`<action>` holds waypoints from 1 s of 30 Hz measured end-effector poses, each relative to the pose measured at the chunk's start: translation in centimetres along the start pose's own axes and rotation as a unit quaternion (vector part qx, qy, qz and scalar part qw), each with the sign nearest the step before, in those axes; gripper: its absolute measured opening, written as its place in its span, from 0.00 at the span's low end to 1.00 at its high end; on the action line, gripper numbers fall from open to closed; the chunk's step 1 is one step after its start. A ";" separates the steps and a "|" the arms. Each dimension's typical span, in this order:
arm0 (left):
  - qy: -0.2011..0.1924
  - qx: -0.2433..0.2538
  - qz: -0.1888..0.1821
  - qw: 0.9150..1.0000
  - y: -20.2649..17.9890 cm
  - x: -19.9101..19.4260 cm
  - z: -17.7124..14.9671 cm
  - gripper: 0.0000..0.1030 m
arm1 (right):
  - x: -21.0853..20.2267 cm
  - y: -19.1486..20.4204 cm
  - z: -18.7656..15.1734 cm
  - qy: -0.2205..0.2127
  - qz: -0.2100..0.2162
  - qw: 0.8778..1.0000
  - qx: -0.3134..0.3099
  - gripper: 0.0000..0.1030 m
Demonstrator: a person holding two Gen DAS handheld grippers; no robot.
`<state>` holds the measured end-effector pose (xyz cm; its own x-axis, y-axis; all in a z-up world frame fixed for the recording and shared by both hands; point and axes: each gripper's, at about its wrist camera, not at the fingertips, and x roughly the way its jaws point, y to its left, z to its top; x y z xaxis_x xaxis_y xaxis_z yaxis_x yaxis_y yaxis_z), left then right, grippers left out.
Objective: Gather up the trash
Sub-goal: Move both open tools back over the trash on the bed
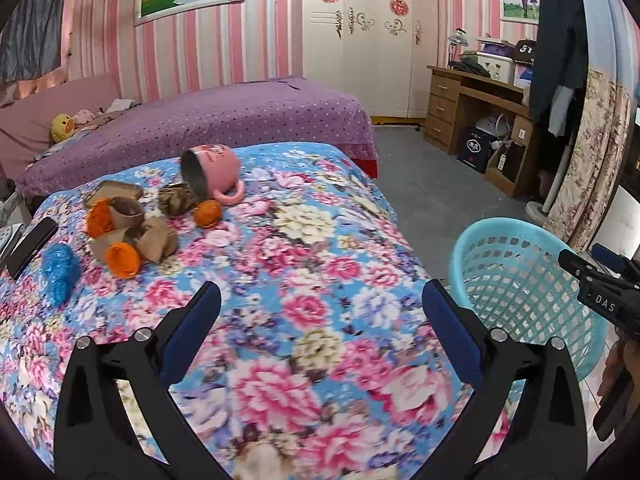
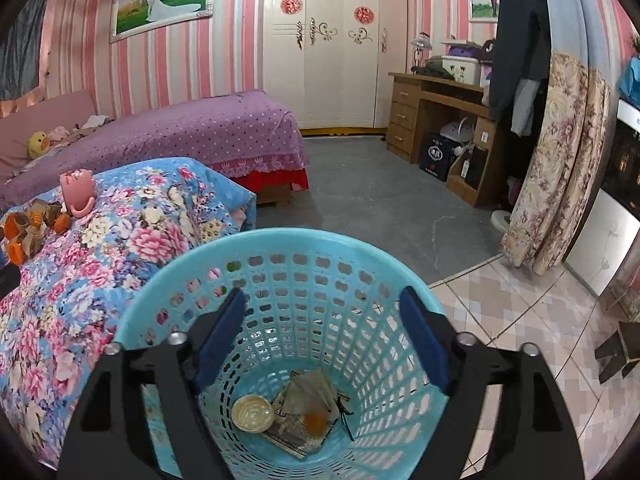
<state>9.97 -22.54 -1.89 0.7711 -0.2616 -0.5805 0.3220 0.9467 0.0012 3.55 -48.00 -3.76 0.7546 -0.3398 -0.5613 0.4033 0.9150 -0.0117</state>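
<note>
A pile of trash lies on the floral blanket [image 1: 320, 240] at the far left: orange cups [image 1: 122, 258], crumpled brown paper [image 1: 154, 238], a blue wrapper [image 1: 59, 270]. A pink mug [image 1: 212, 172] lies tipped beside it. My left gripper [image 1: 320, 308] is open and empty above the blanket, short of the pile. A light blue basket [image 2: 280, 248] stands beside the bed, with a white lid [image 2: 253, 414] and paper scraps [image 2: 312, 408] at its bottom. My right gripper [image 2: 322, 320] is open and empty over the basket's mouth. It also shows in the left wrist view [image 1: 592, 268].
A black phone [image 1: 32, 246] lies at the blanket's left edge. A purple bed [image 1: 224, 120] stands behind. A wooden desk [image 2: 440, 120], a white wardrobe [image 2: 340, 40] and a floral curtain [image 2: 560, 160] stand around the grey floor [image 2: 380, 208].
</note>
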 end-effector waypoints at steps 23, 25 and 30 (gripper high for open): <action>-0.037 -0.009 0.091 0.995 14.2 -3.9 1.2 0.95 | -1.8 14.5 1.6 -0.013 0.052 0.998 -0.039 0.95; -0.034 -0.013 0.102 0.994 15.9 -3.5 1.0 0.95 | -1.8 15.7 1.5 -0.011 0.057 0.997 -0.048 0.95; -0.009 -0.048 0.099 0.994 19.2 -2.0 -0.3 0.95 | -1.6 18.1 1.2 -0.004 0.066 0.996 -0.061 0.95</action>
<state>14.38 -3.78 -0.96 0.8243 -0.0718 -0.5616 0.1103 0.9933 0.0349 10.26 -31.11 -2.06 0.8015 -0.2168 -0.5573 0.2350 0.9712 -0.0399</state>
